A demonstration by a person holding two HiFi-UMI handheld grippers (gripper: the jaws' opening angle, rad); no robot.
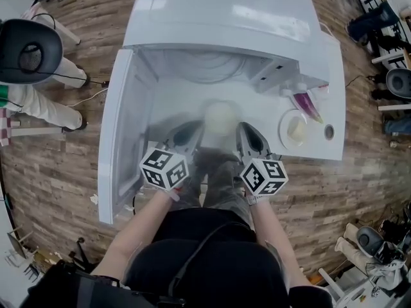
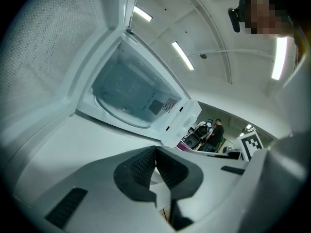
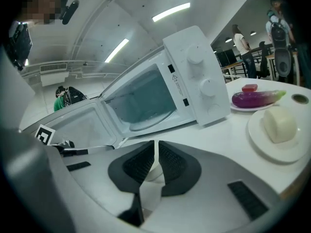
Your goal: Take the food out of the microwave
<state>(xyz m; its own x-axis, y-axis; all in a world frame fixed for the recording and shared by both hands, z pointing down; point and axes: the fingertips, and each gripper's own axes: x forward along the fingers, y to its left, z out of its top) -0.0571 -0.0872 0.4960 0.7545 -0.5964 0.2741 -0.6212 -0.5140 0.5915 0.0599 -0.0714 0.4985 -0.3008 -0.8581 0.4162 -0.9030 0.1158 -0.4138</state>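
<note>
I am gripping the white dish (image 1: 220,116) from both sides. My left claw (image 2: 155,152) is pinched all but fully together on its near-left rim. My right claw (image 3: 155,147) is clamped on the opposite rim, with only a sliver of gap where the white edge is sitting between the pads. The food on the dish is showing only as a pale, blurred mound in the head view, so I cannot say what it is.

The dish is already outside the microwave (image 1: 225,11), in front of the open mouth and beside the door (image 1: 125,133) swung out to the left. The cavity is showing only its glass turntable (image 3: 146,123). I cannot tell whether the dish is resting on the surface (image 1: 337,95) or hanging just above it.

I judge that I am carrying the dish out, with the set-down not yet done. The next move is asking both claws to travel together and level, so the dish is not tipping or twisting between them. They should lower it onto a bare part of the surface, away from the front edge. It should also land clear of the plate (image 3: 257,140) with the bun (image 3: 279,125) and the aubergine (image 3: 255,98) to the right. Only then should the claws open.
</note>
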